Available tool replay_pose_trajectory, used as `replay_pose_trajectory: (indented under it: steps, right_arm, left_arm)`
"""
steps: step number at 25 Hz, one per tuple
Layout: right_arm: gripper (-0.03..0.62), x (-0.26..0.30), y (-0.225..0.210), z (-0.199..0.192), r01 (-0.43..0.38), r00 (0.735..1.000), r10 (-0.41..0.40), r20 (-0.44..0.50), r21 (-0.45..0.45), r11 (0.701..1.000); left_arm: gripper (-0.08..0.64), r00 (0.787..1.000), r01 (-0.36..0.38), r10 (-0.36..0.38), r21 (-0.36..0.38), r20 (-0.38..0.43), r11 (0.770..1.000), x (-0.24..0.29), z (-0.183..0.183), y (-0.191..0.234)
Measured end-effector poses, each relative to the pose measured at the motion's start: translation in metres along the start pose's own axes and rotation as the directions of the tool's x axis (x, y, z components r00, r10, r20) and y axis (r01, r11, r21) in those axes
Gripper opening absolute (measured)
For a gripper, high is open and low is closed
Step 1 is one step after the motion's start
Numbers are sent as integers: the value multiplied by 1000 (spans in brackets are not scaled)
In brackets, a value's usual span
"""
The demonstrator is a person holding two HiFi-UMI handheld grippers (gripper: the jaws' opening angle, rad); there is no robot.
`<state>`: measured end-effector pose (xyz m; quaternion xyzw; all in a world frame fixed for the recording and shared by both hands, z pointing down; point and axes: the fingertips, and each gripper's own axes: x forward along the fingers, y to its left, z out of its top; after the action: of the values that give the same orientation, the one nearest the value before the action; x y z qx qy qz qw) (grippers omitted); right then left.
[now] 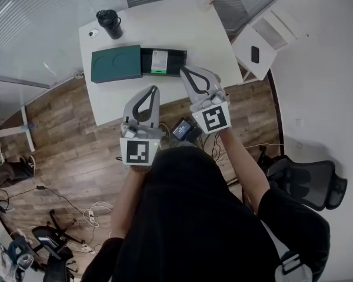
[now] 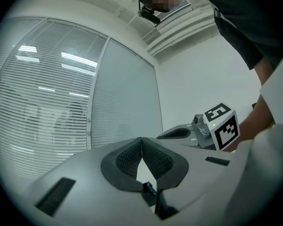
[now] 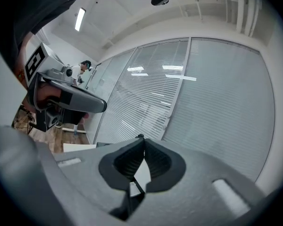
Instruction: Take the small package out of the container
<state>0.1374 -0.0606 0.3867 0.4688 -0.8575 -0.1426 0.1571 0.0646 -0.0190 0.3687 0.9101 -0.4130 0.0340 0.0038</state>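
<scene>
Looking down, we see the small package lying in the black half of the open container on the white tabletop. Our right hand-held gripper hangs just beside the container's near right corner, jaws pressed together on nothing. Our left hand-held gripper, nearer us than the container, is likewise closed and empty.
</scene>
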Motion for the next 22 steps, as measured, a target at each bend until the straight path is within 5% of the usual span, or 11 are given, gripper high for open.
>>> replay_pose_trajectory:
  steps: [6, 13, 19, 22]
  right_arm:
    - [-2, 19, 0, -14, -105, 994, 103, -23, -127, 986]
    - [-2, 50, 5, -68, -275, 960, 249, -126, -290, 917]
    - [-2, 74, 19, -111, -423, 906, 362, -220, -423, 802]
    - [-2, 80, 32, -135, -517, 856, 432, -284, -477, 711]
  left_arm:
    - [3, 1000, 1, -1, 8, -20, 1000, 14, -1, 5]
    - [3, 999, -4, 6, 40, -41, 999, 15, -5, 23]
    - [3, 998, 47, -45, 53, -33, 998, 31, -7, 25]
    - [3, 997, 70, -69, 86, -16, 994, 29, -4, 23]
